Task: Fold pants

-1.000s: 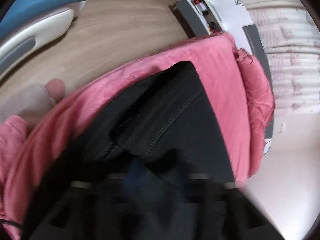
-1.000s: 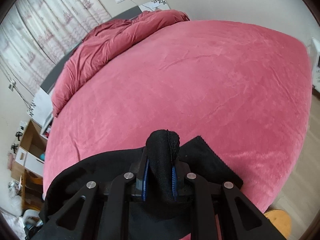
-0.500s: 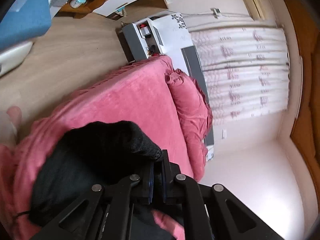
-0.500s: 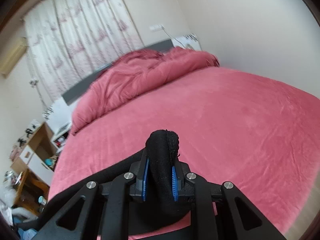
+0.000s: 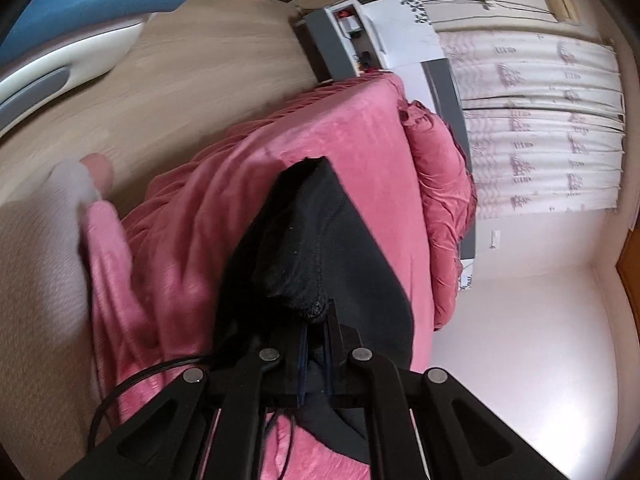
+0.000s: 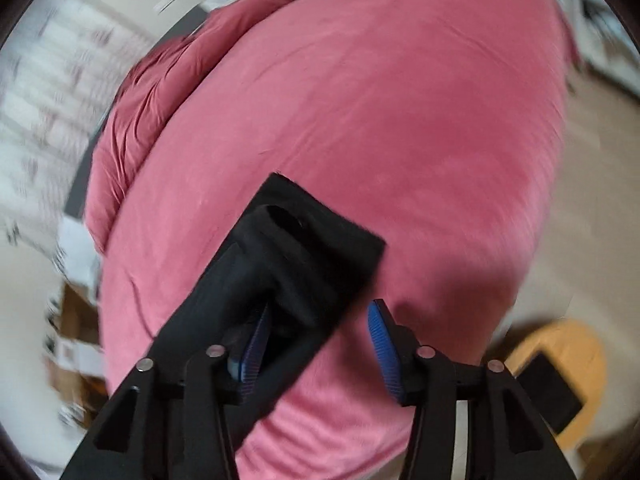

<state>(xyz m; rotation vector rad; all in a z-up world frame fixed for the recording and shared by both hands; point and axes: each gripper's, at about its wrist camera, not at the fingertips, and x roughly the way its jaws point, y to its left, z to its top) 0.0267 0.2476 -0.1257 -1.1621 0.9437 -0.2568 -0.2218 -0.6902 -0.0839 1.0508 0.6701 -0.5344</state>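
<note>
Black pants [image 5: 320, 240] lie on a pink bed [image 5: 360, 140]. My left gripper [image 5: 316, 320] is shut on a bunched fold of the pants, which stretch away toward a pointed corner. In the right wrist view the pants [image 6: 304, 256] lie as a dark strip on the bed [image 6: 400, 120]. My right gripper [image 6: 320, 320] is open, its blue pads [image 6: 384, 336] spread wide. The cloth lies loose between them, against the left pad.
A crumpled pink duvet [image 5: 440, 184] lies by the grey headboard [image 5: 448, 92] and curtains. A white nightstand [image 5: 384, 32] stands beside the bed. Wooden floor [image 5: 180, 72] lies left, with my hand [image 5: 60, 200]. A yellow stool [image 6: 560, 368] stands at the bed's lower right.
My right gripper has opened and let go of the pants; the cloth has dropped onto the bed. My left gripper still holds its fold and has tilted down toward the bed.
</note>
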